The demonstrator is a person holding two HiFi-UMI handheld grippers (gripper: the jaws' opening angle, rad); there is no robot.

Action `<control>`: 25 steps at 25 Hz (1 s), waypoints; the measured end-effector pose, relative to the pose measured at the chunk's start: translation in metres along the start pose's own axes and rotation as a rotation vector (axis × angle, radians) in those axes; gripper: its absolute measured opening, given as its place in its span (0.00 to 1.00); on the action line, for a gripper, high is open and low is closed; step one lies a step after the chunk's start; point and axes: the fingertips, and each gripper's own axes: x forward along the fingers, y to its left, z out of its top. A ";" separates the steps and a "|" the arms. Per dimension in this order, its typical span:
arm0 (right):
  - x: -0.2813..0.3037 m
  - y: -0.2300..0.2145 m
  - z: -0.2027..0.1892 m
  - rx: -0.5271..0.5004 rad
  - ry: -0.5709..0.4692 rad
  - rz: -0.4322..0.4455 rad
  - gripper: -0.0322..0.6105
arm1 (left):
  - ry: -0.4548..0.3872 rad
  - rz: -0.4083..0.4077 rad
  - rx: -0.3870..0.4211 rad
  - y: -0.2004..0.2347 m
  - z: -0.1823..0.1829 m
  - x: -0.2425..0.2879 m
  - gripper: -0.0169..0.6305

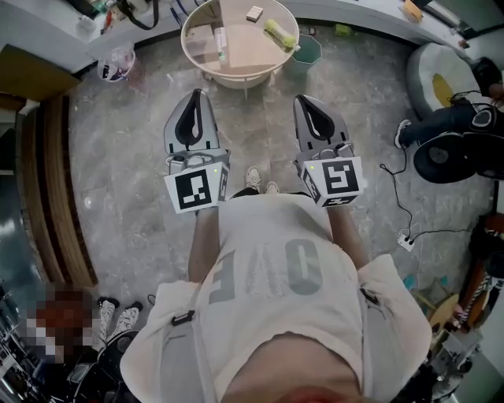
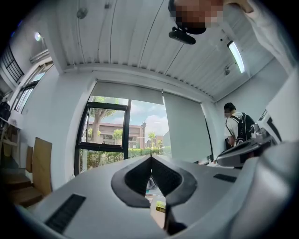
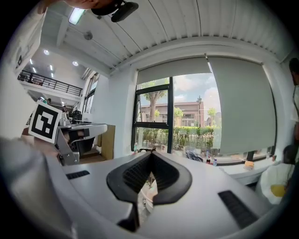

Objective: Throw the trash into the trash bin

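Left tongs: your left gripper (image 1: 198,94) is closed tip to tip with nothing in it. Its own view (image 2: 151,158) shows the pads meeting on empty air.
Right tongs: your right gripper (image 1: 303,101) is likewise closed and empty (image 3: 152,153).
Trash: probably the yellow-green piece (image 1: 280,33) on the right side of the round table (image 1: 206,71). A small box (image 1: 254,13) lies a little farther and to its left. Both are well ahead of your tongs.
Bin: a green bin (image 1: 309,53) stands just right of the table, and a bag-lined container (image 1: 116,64) sits off to the far left.
Risk, wrong bin: either container could pass for the target, so a hasty choice may put the trash in the wrong one.
Risk, grab: if you reach in with the jaws closed, you will likely push the piece across the tabletop or off the rim.
Risk, footing: a power strip (image 1: 406,241) and its cable lie on the floor to your right.
Hard to make out: what the yellow-green piece is, and which table items count as trash.
Hidden: the inside of both containers. Both gripper views look out over the room, with the table barely showing between the jaws.
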 end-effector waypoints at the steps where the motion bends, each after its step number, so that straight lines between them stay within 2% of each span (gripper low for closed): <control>1: 0.001 0.000 0.001 0.000 -0.004 -0.002 0.07 | -0.002 0.003 -0.004 0.003 -0.001 0.000 0.05; 6: 0.014 -0.004 -0.002 -0.007 0.010 -0.046 0.07 | -0.013 0.020 -0.016 0.022 -0.002 0.004 0.05; 12: 0.026 0.000 -0.001 -0.006 0.009 -0.059 0.07 | -0.023 0.014 -0.032 0.048 -0.004 0.013 0.05; 16: 0.029 -0.012 -0.012 0.022 0.049 -0.097 0.07 | 0.006 0.010 -0.058 0.057 -0.017 0.026 0.05; 20: 0.046 -0.032 -0.011 0.042 0.038 -0.120 0.07 | -0.005 0.003 -0.043 0.061 -0.017 0.052 0.05; 25: 0.089 -0.058 -0.020 0.059 0.007 -0.084 0.07 | 0.001 0.017 -0.045 0.050 -0.029 0.088 0.05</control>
